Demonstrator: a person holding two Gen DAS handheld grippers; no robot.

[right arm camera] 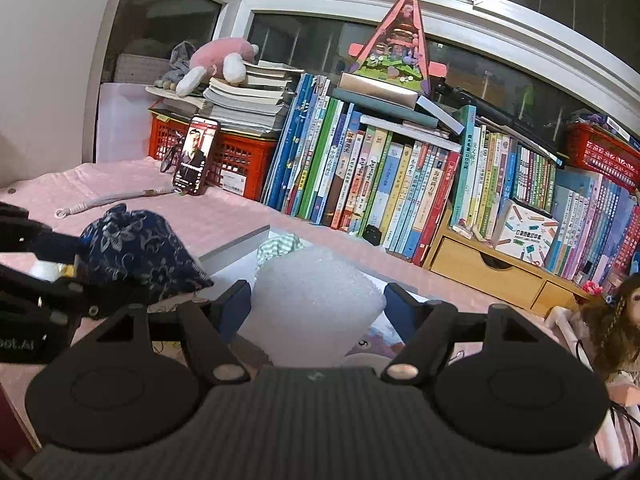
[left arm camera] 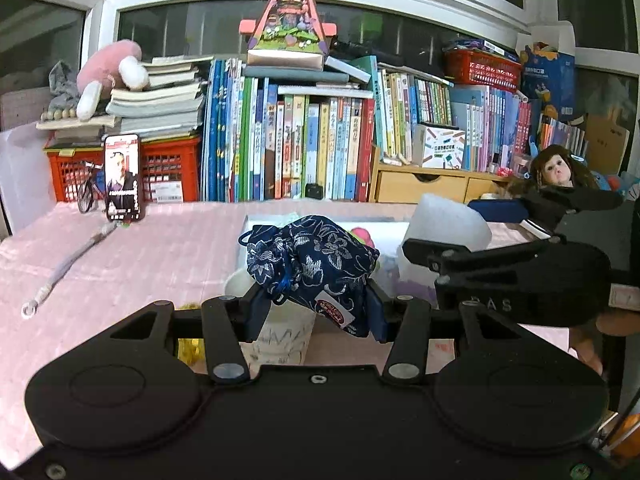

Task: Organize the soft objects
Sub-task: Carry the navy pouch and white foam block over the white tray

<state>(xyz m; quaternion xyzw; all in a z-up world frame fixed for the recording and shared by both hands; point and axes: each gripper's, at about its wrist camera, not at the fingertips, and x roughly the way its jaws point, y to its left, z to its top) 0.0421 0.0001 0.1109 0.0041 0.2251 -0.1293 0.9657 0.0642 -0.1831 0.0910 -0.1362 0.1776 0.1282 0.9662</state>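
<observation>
My left gripper (left arm camera: 316, 312) is shut on a dark blue floral drawstring pouch (left arm camera: 312, 264) and holds it above the pink table cover (left arm camera: 160, 256). The pouch also shows at the left of the right wrist view (right arm camera: 140, 252). My right gripper (right arm camera: 316, 308) is shut on a white foam block (right arm camera: 316, 300), held above a shallow white tray (right arm camera: 236, 248) that holds a green striped cloth (right arm camera: 280, 246). In the left wrist view the foam block (left arm camera: 448, 220) and the right gripper's black body (left arm camera: 520, 276) sit to the right of the pouch.
A row of books (left arm camera: 304, 140) lines the back, with red crates (left arm camera: 160, 172), a standing phone (left arm camera: 122, 176), a pink plush (left arm camera: 112, 68) and a wooden drawer unit (left arm camera: 424, 186). A doll (left arm camera: 556, 184) lies at the right. A white cord (left arm camera: 68, 264) lies on the left. A paper cup (left arm camera: 284, 336) stands under the pouch.
</observation>
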